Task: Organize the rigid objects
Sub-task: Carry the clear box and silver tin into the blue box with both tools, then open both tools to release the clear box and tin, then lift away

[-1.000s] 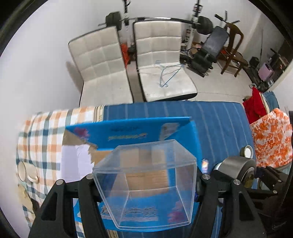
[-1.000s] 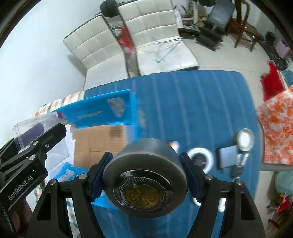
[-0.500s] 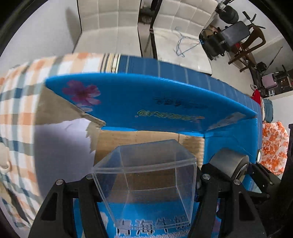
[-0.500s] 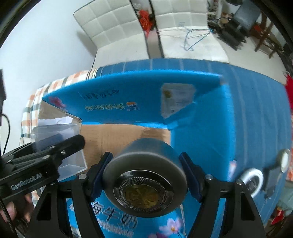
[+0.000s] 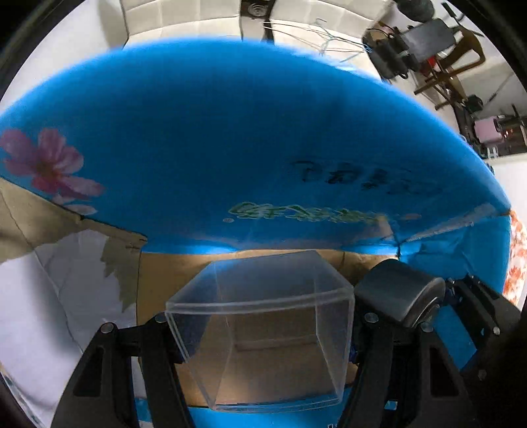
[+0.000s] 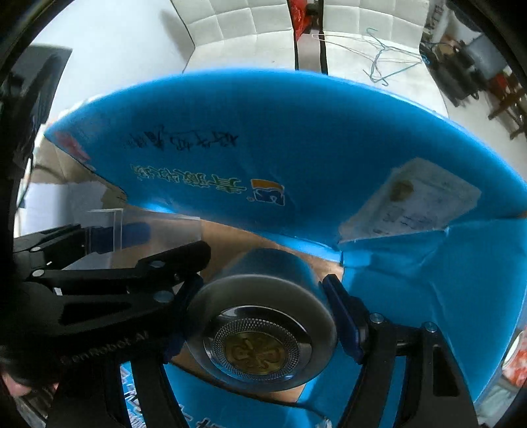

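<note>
Both tools dropped closer into blue carton [image 5: 230, 138] — white chairs [image 6: 243, 29] behind.

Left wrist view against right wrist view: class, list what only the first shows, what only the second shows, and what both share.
Only the left wrist view shows the pink flower print on the blue flap and the clear plastic box's full shape between the left gripper fingers.

Only the right wrist view shows the round metal tin's embossed gold face, the orange logo, and the white label.

Both show the blue cardboard box, its brown inside, both grippers, and the white chairs.
</note>
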A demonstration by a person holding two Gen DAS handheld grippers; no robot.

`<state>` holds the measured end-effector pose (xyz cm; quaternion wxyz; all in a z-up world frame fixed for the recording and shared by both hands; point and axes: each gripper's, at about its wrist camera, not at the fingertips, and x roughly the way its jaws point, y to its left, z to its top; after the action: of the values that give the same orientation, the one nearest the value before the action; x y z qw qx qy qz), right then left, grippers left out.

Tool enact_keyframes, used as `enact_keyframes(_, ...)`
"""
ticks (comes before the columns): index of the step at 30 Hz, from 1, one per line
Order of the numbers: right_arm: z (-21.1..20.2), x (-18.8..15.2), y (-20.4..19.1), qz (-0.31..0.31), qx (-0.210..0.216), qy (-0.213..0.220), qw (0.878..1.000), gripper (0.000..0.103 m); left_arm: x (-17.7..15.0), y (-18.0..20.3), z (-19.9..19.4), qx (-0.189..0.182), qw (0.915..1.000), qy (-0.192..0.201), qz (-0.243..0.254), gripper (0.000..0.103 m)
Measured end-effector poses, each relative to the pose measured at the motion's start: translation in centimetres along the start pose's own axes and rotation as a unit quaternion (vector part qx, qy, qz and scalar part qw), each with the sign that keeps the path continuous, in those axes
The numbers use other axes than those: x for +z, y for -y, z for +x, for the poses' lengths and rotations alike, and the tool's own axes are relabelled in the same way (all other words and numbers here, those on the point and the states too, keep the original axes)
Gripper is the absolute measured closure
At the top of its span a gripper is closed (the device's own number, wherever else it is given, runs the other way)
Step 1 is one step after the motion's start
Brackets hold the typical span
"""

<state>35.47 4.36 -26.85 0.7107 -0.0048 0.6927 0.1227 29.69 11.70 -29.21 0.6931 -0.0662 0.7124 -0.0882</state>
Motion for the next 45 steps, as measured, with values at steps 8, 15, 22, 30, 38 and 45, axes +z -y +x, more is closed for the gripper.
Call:
enact_keyframes(8, 0.8, 1.2, 1.1, 0.025, 0.021, -0.021, 0.999, 0.026, 0.5, -0.4, -1.0, 0.015, 0.9997, -0.009, -0.018, 0.024)
enact_keyframes(15, -0.9, 1.8, 2.1, 0.036, 0.012, -0.007, 0.999, 0.01, 0.3, -0.9, -2.7, 0.027, 0.9992, 0.0, -0.029, 0.006)
enact_keyframes(22, -3.9, 0.1, 3.4, 0.069, 0.013, 0.012, 0.997, 0.0, -1.5, -1.4, -4.9, 0.042, 0.9981, 0.034, -0.03, 0.0)
enact_keyframes(30, -6.2, -5.1, 2.7, 0.095, -0.015, 0.035, 0.995, 0.0, -5.9, -1.5, -8.3, 0.088, 0.993, 0.079, -0.001, 0.0)
enact_keyframes(38, -11.1, -10.2, 1.3, 0.099, -0.056, 0.077, 0.991, 0.0, -10.7, 0.2, -12.5, 0.119, 0.9832, 0.136, 0.03, 0.0)
enact_keyframes(45, -15.8, -13.0, -1.8, 0.079, -0.068, 0.122, 0.987, 0.0, -14.4, 2.2, -17.5, 0.121, 0.9751, 0.183, 0.03, 0.0)
